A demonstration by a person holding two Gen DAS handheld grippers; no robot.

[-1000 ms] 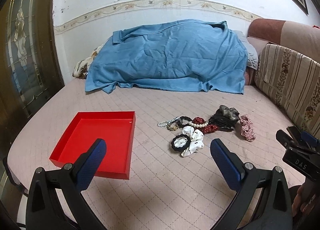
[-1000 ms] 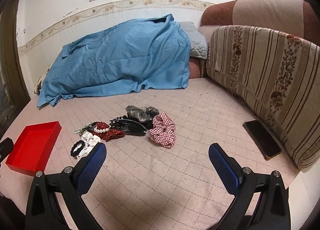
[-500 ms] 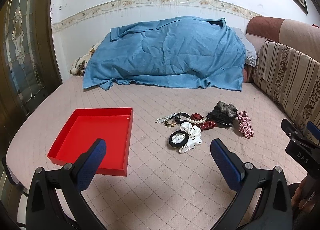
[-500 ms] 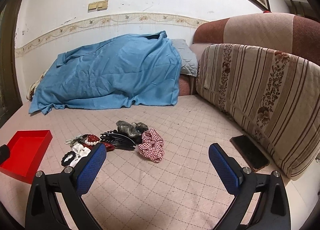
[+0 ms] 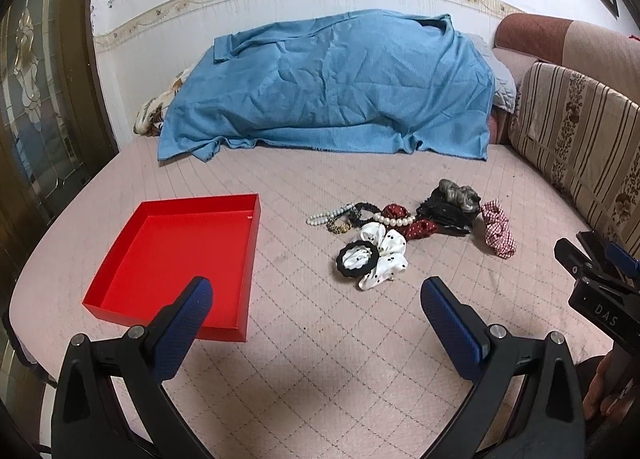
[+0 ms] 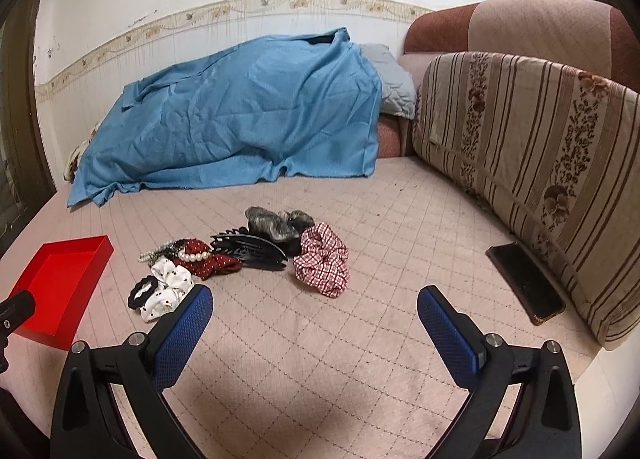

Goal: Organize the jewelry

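We get bright, even indoor light, sharp focus mid-frame. Soft shadows on the bed (image 5: pixel 320 359) under both grippers. Heavy fisheye bending, dark vignette at corners.

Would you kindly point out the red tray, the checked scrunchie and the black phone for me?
red tray (image 5: pixel 224 206): left wrist view, on its far wall.
checked scrunchie (image 6: pixel 322 264): right wrist view, on its gathered middle.
black phone (image 6: pixel 525 281): right wrist view, on the screen's centre.
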